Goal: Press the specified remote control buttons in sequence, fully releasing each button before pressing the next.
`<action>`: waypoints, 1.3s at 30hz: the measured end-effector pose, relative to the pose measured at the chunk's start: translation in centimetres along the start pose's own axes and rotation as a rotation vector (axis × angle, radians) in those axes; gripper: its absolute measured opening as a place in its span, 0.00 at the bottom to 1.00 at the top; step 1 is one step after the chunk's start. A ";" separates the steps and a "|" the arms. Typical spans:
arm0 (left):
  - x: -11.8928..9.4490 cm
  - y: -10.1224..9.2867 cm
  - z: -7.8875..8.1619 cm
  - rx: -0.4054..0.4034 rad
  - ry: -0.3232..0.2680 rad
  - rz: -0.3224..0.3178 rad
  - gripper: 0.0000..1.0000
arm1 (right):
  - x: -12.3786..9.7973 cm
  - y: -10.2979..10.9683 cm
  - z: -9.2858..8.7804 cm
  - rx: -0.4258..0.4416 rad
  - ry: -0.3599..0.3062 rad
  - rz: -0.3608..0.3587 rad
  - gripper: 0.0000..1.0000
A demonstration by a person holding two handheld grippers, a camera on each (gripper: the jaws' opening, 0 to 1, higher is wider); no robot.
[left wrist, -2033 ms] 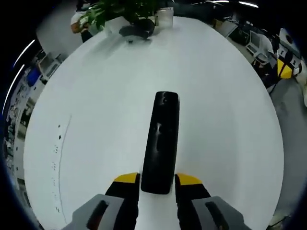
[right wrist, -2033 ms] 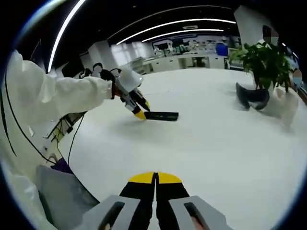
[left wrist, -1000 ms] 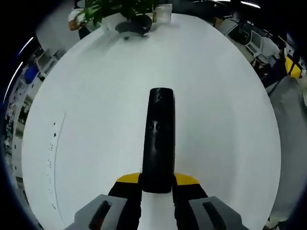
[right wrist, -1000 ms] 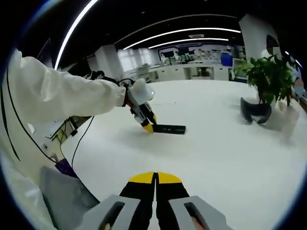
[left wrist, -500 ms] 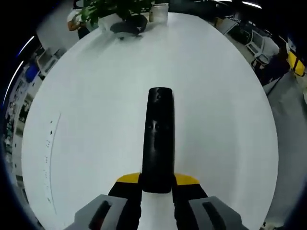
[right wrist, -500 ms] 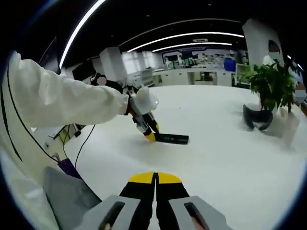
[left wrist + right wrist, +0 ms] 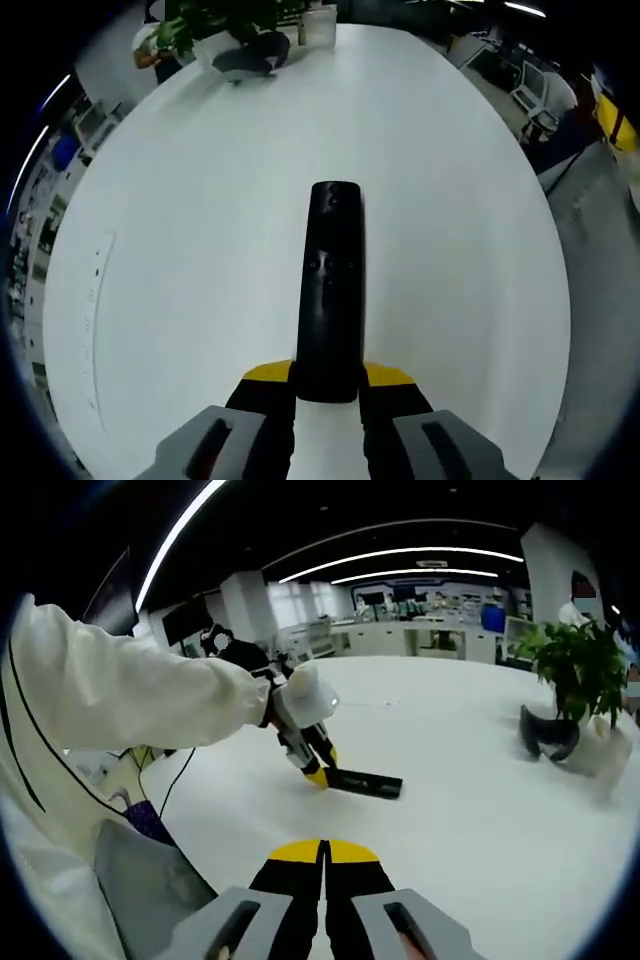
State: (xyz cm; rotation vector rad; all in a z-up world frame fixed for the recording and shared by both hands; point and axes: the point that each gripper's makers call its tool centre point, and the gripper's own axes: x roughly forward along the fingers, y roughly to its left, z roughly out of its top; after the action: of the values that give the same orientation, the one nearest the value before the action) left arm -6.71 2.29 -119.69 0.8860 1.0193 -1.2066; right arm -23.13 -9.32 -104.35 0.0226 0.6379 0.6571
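Left tool (image 7: 327, 385): yellow-tipped jaws are clamping the near end of the remote control (image 7: 330, 290), one jaw on each long side. Judged purpose: pinning the body so it cannot slide or twist under a button press.

Remote control: black, slim, lying flat on the white tabletop (image 7: 180, 230) and pointing straight away from the left tool, face upward. Buttons are too faint to tell apart. In the right gripper view it is showing as a dark bar (image 7: 366, 782) out in the open tabletop (image 7: 480, 810), with the left tool (image 7: 318, 773) at its end on a white-sleeved arm (image 7: 140, 705).

Right tool (image 7: 323, 858): jaws are pressed together, gripping nothing, hovering well apart from the remote. Judged purpose: a closed tip serves as a single narrow presser; no button is being touched yet.

Far edge: a potted plant (image 7: 200, 18) and a dark curved object (image 7: 245, 60) are sitting well clear of the work area.
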 end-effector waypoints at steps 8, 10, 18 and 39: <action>-0.1 -1.9 -0.1 0.003 0.009 -0.001 0.22 | 0.2 0.2 -0.4 -0.022 0.022 0.005 0.00; -0.2 -2.5 -0.2 0.001 0.009 -0.001 0.22 | 0.2 0.2 -0.5 -0.020 0.027 0.008 0.00; -0.2 -4.6 -0.2 0.000 0.013 0.003 0.22 | 0.7 -0.1 -1.0 -0.022 0.038 0.010 0.00; -0.4 -10.4 -0.6 0.037 0.024 -0.015 0.22 | 1.8 -0.7 -0.8 -0.064 0.070 0.018 0.00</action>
State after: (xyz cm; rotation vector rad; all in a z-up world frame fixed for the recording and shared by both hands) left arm -17.06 1.44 -119.57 0.9257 1.0274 -1.2334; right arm -22.06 -9.03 -106.12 -0.0543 0.6848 0.6978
